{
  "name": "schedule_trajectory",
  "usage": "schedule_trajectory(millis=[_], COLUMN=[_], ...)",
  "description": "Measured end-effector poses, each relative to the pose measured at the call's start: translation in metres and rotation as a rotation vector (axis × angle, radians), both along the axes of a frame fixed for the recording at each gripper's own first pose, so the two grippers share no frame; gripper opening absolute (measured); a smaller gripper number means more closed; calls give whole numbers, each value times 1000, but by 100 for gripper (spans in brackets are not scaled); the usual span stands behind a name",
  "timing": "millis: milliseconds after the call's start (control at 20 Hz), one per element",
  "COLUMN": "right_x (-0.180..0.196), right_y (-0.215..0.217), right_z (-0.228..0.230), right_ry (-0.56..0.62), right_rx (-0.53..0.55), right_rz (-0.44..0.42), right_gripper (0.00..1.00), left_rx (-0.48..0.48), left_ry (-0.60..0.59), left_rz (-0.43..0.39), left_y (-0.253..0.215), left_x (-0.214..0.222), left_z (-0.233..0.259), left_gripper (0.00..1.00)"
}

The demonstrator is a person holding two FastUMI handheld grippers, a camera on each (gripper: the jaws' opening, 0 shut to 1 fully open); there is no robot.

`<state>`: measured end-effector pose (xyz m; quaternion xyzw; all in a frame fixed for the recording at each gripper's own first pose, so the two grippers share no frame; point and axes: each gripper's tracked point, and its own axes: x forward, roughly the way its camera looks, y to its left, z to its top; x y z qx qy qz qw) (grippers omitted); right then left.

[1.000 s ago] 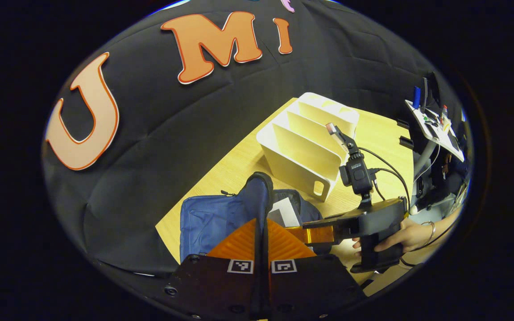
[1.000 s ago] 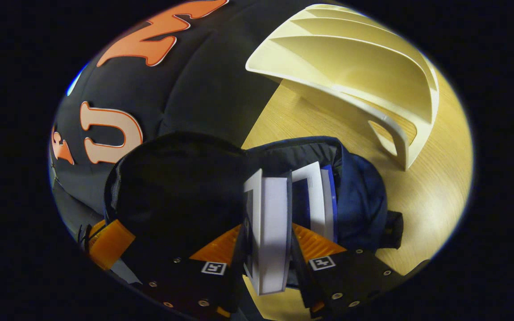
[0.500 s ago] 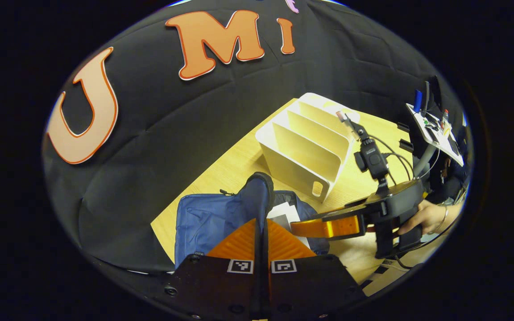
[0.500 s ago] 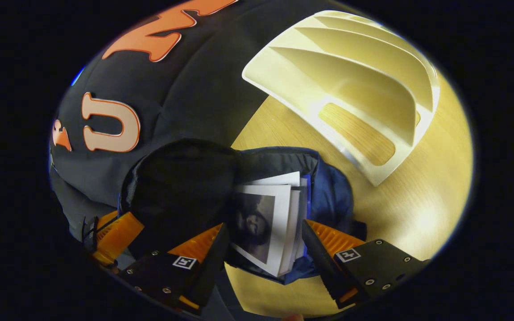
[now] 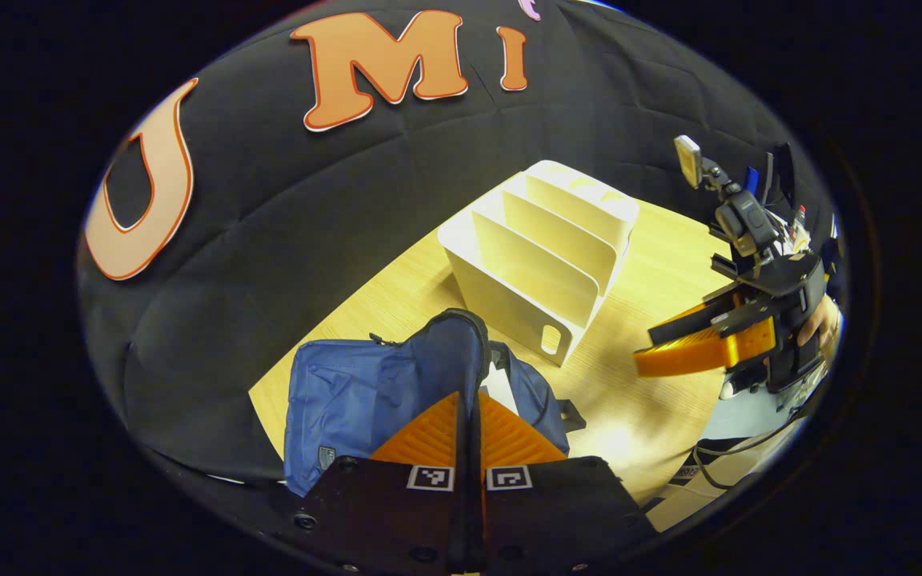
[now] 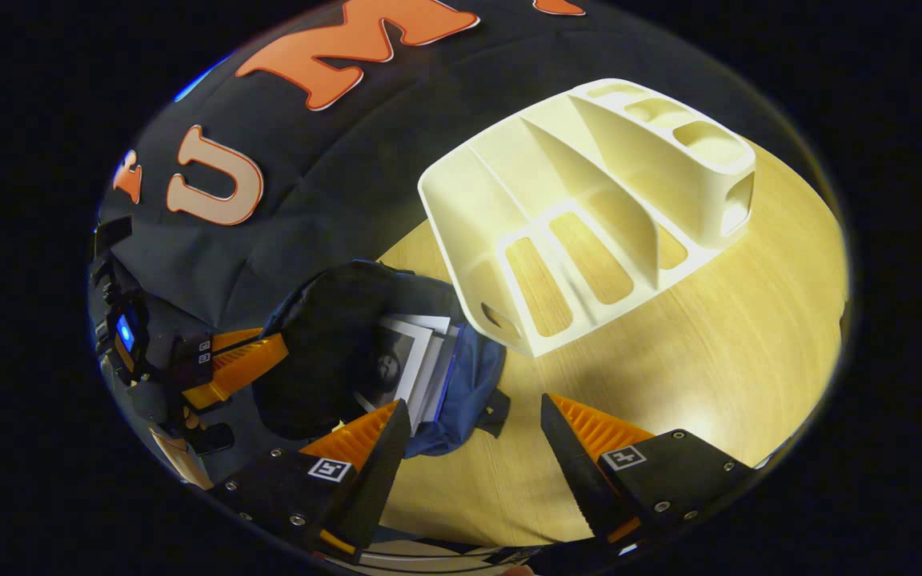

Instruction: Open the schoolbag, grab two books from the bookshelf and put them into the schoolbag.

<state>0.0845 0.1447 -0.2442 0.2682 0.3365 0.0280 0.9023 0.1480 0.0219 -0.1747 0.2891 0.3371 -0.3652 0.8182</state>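
Note:
The blue schoolbag (image 5: 333, 392) lies on the wooden table (image 5: 629, 264). Its flap stands raised, with my left gripper (image 5: 467, 396) shut on the flap's edge. In the right gripper view the dark flap (image 6: 325, 344) is held up by the left gripper (image 6: 273, 352), and two books (image 6: 413, 364) lie inside the bag's mouth. My right gripper (image 6: 469, 424) is open with nothing between its fingers, above the table and short of the bag. In the left gripper view the right gripper (image 5: 649, 348) hangs far right, held by a hand (image 5: 821, 324). The white bookshelf (image 6: 589, 208) holds no books.
The bookshelf (image 5: 541, 248) stands on the table behind the bag, near the black cloth wall. Bare tabletop (image 6: 709, 360) lies between the bag and the table's right side. A stand with small devices (image 5: 781, 216) sits beyond the right gripper.
My right gripper opened, let go of the book and drew back from the bag, up and to the right. Both books now rest in the bag. The left gripper kept hold of the flap.

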Motion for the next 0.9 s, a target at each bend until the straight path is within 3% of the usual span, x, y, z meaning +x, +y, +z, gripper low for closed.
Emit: schedule_trajectory(millis=[250, 350, 400, 450, 650, 900], right_x=[-22, -28, -30, -33, -54, -63], right_y=[-63, -85, -96, -106, -142, -171], right_z=[10, 16, 19, 20, 30, 79], right_ry=[24, 33, 36, 41, 57, -49], right_rx=[-28, -31, -39, -52, -112, -186], right_rz=[-2, 14, 23, 34, 101, 146], right_gripper=[97, 97, 97, 97, 97, 98], left_rx=[-4, -58, -82, -101, -190, -339], left_ry=[52, 103, 116, 121, 116, -22], left_rz=[99, 132, 156, 186, 312, 423], left_y=[-11, -29, -35, -38, -75, -119], left_x=[-26, -48, -61, -69, -97, -119], left_z=[-20, -26, -29, -35, -34, 14], left_gripper=[5, 18, 33, 38, 100, 100])
